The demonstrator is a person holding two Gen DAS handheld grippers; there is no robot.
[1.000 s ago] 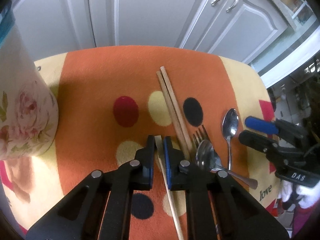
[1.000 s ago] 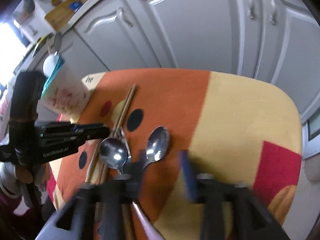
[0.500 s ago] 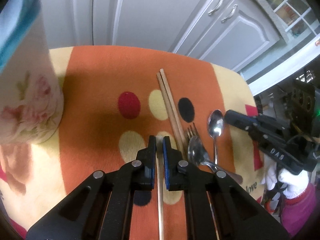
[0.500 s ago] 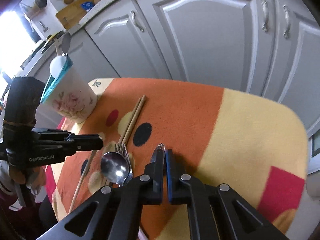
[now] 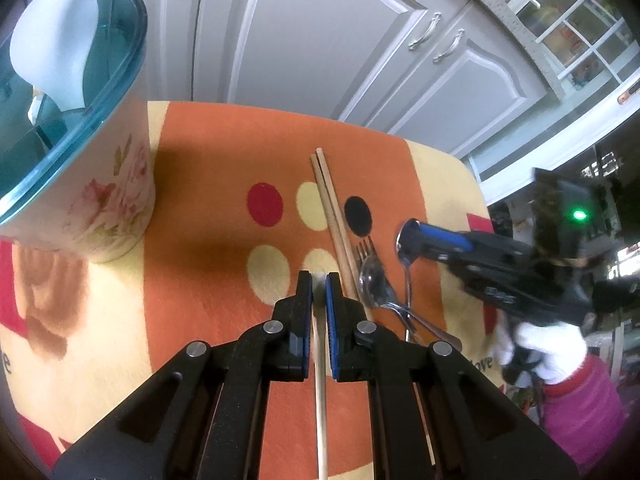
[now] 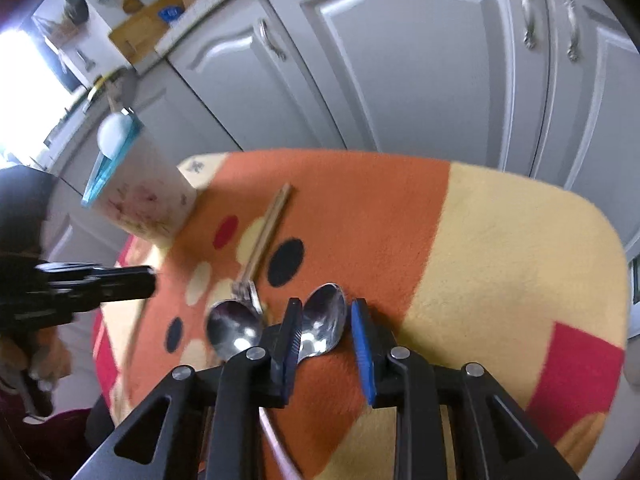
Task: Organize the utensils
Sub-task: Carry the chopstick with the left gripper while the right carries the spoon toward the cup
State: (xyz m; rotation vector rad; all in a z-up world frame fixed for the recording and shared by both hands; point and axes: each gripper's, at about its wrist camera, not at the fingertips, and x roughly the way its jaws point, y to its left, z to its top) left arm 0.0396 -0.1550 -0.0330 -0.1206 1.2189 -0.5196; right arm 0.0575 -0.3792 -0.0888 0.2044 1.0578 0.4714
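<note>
The left gripper was clamped on a single wooden chopstick, its blue-padded fingers nearly together and angled down toward the cloth. The right gripper hung low with its jaws spread wide, one to each side of a spoon bowl and not pressing on it. In the left wrist view the right gripper reached in from the right, held by a hand in a white glove with a pink sleeve behind it.
</note>
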